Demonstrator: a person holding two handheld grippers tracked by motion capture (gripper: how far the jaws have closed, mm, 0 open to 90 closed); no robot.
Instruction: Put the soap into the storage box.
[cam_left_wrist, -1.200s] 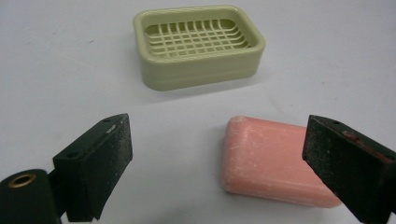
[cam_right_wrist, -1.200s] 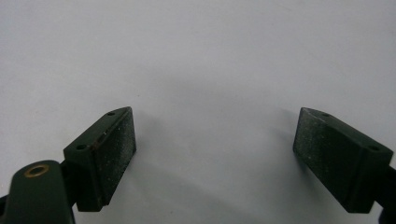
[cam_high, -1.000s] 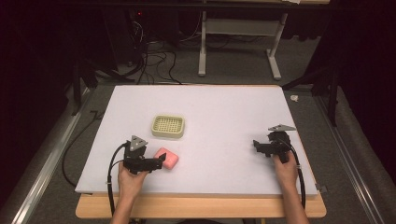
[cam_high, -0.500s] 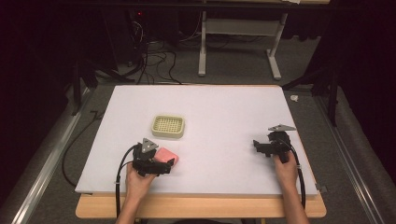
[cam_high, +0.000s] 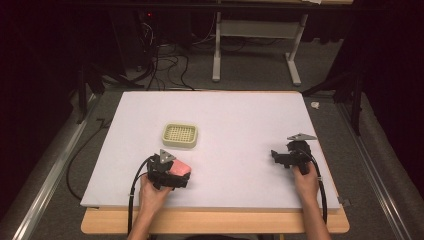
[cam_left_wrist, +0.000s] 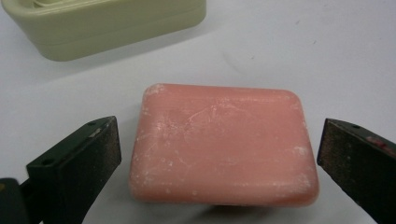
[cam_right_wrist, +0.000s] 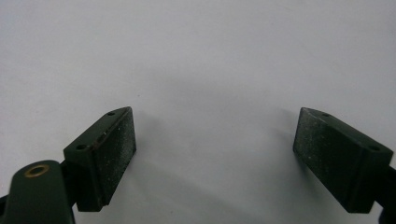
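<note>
Left gripper (cam_left_wrist: 219, 154): spread wide, nothing clasped; the soap is bracketed between its jaws, a gap left on each side.
Soap (cam_left_wrist: 223, 147): pink bar lying flat at lower centre of the left gripper view, long axis running jaw to jaw; seen at lower left of the high view (cam_high: 176, 168).
Nearer hand: the left one (cam_high: 152, 192), judged the one to close on the bar.
Soap dish (cam_high: 180, 135): just beyond the soap, toward the upper left, apart from it.
Right gripper (cam_right_wrist: 215, 154): released, held over bare table (cam_right_wrist: 201, 56), well apart at lower right (cam_high: 280, 156).
Room: the white surface around the soap is open; the near edge lies close behind the left hand.
</note>
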